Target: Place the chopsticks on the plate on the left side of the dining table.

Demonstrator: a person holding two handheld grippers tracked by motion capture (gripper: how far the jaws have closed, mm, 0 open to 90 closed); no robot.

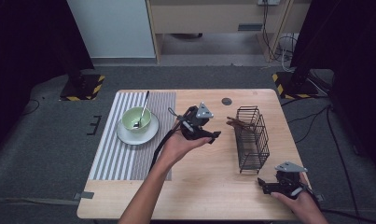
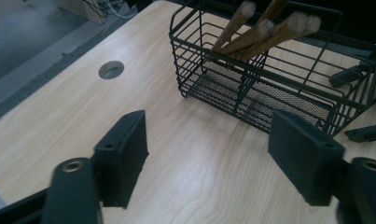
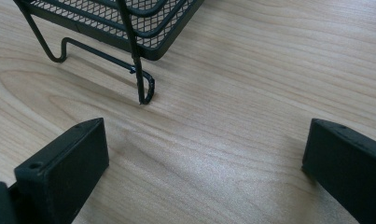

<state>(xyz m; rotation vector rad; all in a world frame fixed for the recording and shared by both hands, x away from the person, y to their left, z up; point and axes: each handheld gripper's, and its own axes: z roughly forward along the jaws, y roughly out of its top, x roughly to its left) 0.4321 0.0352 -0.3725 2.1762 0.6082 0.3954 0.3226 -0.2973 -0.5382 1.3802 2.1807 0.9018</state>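
I look down on a pale wooden table (image 1: pixel 209 186) from above. My left gripper (image 1: pixel 209 136) hangs over the middle of the table, raised off the surface, pointing toward a black wire basket (image 1: pixel 252 140) that stands upright toward the right. In the left gripper view its two black jaws stand apart with nothing between them, only bare wood below; the pads (image 2: pixel 125 154) touch nothing.

Wooden chopsticks (image 2: pixel 265 30) lean inside the far compartment of the basket, their tips poking above the rim. I cannot count them exactly. The near compartment looks empty, as far as I can tell through the mesh.

My right gripper (image 1: pixel 269 186) rests low near the front right corner of the table, just beside the basket's near end. In the right gripper view its jaws are wide apart, empty, with one of the basket's wire feet (image 3: pixel 146 91) just ahead of them.

On the left, a green bowl (image 1: pixel 136 119) sits on a white plate (image 1: pixel 129 136) on a striped placemat (image 1: pixel 115 158), with a spoon (image 1: pixel 142 112) standing in the bowl.

My judgement: the chopsticks are already stowed in the basket and both grippers are free. What may remain is the spoon in the bowl, untouched and well apart from either gripper.
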